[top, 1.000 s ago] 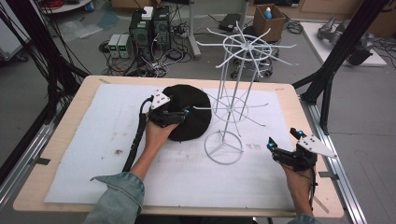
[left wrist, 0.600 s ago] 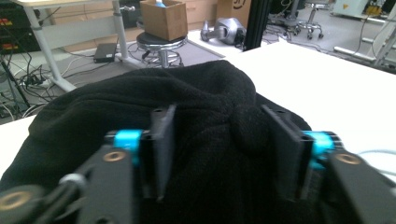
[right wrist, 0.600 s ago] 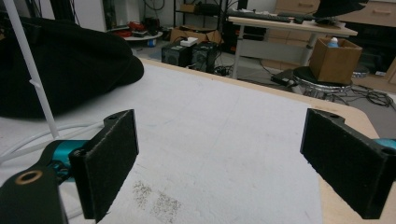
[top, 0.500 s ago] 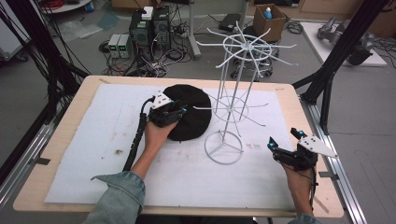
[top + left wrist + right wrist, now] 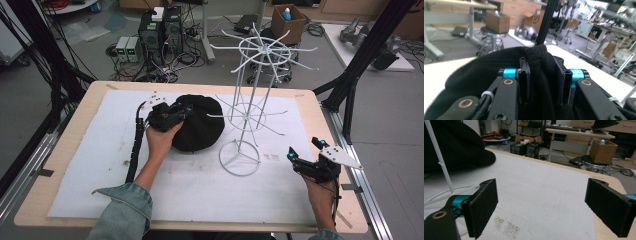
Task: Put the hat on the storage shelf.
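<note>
Pinching a fold of the black hat point(image 5: 499, 62), your left gripper point(image 5: 186, 110) is clamped; right gripper point(image 5: 306, 150) rests wide open near the white wire rack point(image 5: 245, 120).

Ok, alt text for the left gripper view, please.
The left gripper pinches a raised fold of a black fleece hat between its two black jaws. Behind it lie the white table edge and a blurred workshop.

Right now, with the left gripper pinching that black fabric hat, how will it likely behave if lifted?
Probably floppy: the black hat lies slumped on the white mat, and a fold bunches between the left gripper jaws. Its fuzzy, fleece-like surface suggests it grips well against the pads. It looks light, so it should sag and dangle rather than hold shape.
</note>
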